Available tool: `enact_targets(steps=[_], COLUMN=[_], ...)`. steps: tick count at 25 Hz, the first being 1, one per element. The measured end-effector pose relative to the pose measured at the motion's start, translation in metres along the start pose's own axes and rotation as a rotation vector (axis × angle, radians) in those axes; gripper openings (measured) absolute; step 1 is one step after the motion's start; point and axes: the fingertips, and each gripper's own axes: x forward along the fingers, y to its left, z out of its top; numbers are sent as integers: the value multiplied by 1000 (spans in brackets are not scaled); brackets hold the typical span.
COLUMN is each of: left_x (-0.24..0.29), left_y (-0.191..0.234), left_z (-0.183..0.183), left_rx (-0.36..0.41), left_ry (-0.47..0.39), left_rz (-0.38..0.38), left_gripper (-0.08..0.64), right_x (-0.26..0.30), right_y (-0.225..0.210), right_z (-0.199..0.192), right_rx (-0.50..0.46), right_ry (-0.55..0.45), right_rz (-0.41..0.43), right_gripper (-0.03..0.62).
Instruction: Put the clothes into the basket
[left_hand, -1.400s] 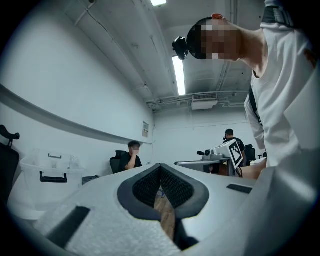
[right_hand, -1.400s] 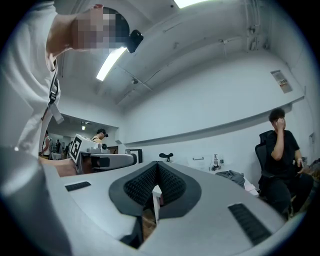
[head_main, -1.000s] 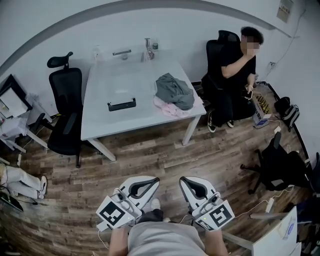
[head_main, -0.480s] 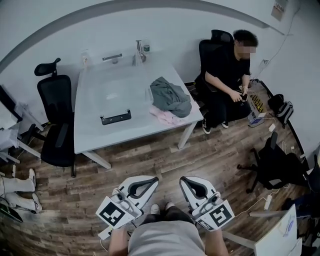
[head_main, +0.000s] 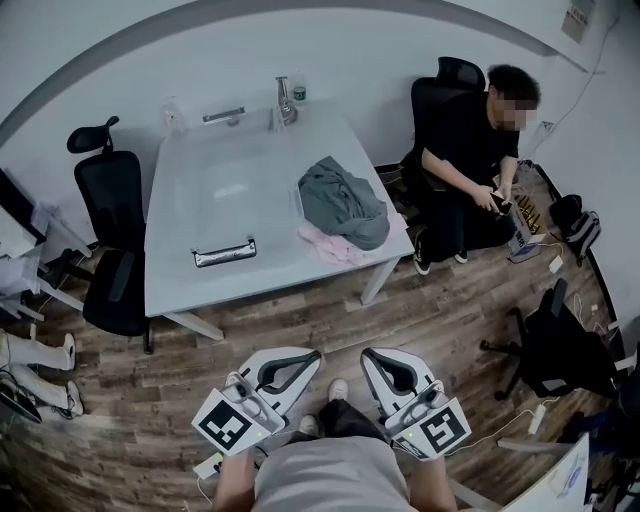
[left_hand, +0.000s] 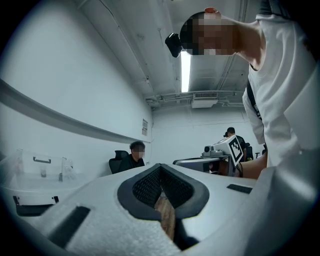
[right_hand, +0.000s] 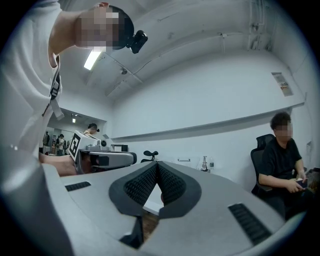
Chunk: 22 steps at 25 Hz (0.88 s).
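You edged nearer the tabletop (head_main: 180, 285), yet your left gripper (head_main: 292, 368) and right gripper (head_main: 390, 370) stayed closed and empty; the clothes (head_main: 345, 205) lay untouched, nothing begun.

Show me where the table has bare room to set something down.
Bare tabletop: behind the grey garment up to the bottles by the wall, and a strip along the near edge before the clear basket. Crowded: the right front corner, where the grey garment overlies a pink garment.
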Motion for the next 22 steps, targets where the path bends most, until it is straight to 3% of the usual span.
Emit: enact_targets(steps=[11,22], left_x=[67,109], left_y=[49,104], left_z=[9,5], left_rx=[23,17], left_ry=[1,19], left_rz=[83,80], left_gripper=[5,5], right_x=[29,75], right_y=[-85,-137], right_z=[7,4], right_rx=[20,24], right_ry=[-15,-2], right_rz=[81,91], right_gripper=[5,5])
